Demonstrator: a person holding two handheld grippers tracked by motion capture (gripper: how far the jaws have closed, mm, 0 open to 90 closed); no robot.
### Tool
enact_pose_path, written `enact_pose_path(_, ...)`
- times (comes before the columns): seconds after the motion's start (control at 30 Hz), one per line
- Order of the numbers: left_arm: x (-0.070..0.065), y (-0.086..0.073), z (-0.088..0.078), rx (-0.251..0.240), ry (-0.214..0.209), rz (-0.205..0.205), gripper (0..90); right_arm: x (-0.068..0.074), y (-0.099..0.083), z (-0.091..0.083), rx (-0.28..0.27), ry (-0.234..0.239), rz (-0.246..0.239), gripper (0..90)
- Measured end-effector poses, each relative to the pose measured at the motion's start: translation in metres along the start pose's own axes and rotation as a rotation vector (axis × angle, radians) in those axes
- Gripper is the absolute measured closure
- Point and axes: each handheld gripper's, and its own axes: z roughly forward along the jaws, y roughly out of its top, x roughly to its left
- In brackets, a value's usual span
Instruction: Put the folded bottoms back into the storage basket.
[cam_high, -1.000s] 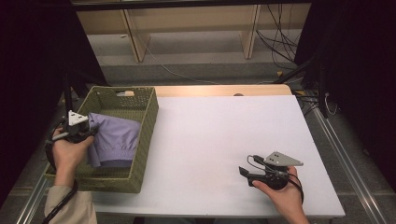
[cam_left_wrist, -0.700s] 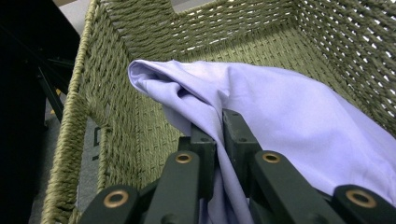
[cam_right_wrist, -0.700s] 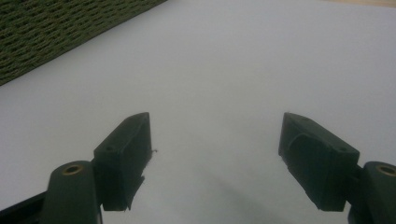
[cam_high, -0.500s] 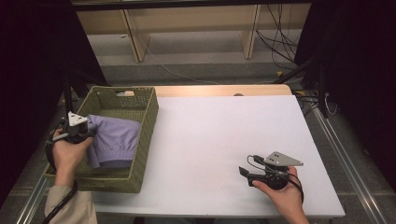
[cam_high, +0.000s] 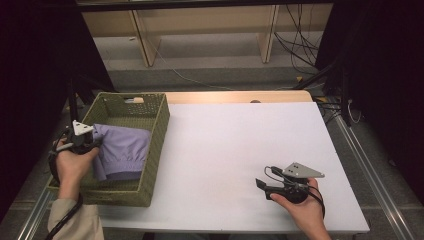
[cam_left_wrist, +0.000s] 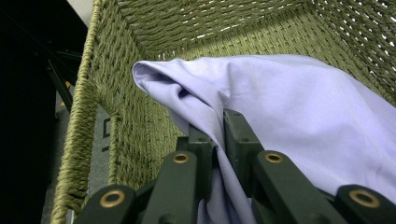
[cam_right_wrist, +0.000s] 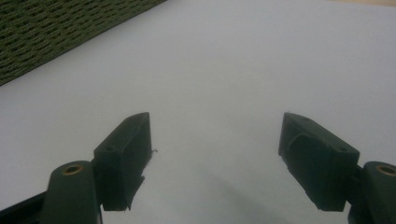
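Lilac cloth (cam_high: 122, 150) lies bunched inside the green woven basket (cam_high: 157, 130) at the left end of the white worktop (cam_high: 235, 145), its folds rising toward the basket's left wall. The left hand (cam_high: 70, 167) comes in from the lower left with the forearm over the basket's near left corner, wrist bent inward so that the left tongs (cam_high: 95, 142) point across the basket into the fabric. In the left gripper view, the left tongs (cam_left_wrist: 215, 133) are clamped on a raised fold of the cloth (cam_left_wrist: 299, 107), the jaws nearly together with the fabric pinched between them and draping down either side. Well apart, at the near right of the worktop, the right hand (cam_high: 300, 202) rests low with the right tongs (cam_high: 261, 185) pointing left toward the basket. In the right gripper view, the right tongs (cam_right_wrist: 215, 149) stand wide apart over bare white surface, nothing between them.
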Motion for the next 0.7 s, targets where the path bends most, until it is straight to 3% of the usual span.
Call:
enact_pose_path(0.2,0.001,0.000,0.000,0.003,0.036,-0.010,77.3,0.000,0.000,0.000,-0.001,0.000,0.001,26.4)
enact_pose_path(0.33,0.002,0.002,-0.003,-0.016,0.129,-0.021,56.8,0.000,0.000,0.000,0.004,-0.001,-0.002,26.5)
enact_pose_path(0.4,0.002,0.004,-0.005,-0.026,0.141,-0.043,47.4,0.000,0.000,0.000,0.004,-0.001,-0.002,26.4)
enact_pose_path(0.5,-0.003,0.008,-0.006,-0.055,0.115,-0.077,39.2,0.000,0.000,0.000,0.005,0.000,0.000,26.5)
enact_pose_path(0.57,-0.009,0.011,-0.003,-0.064,0.063,-0.098,37.0,0.000,0.000,0.000,0.006,0.000,-0.003,26.4)
enact_pose_path(0.7,-0.028,0.015,0.009,-0.022,-0.053,-0.095,36.1,0.000,0.000,0.000,0.007,-0.001,-0.003,26.4)
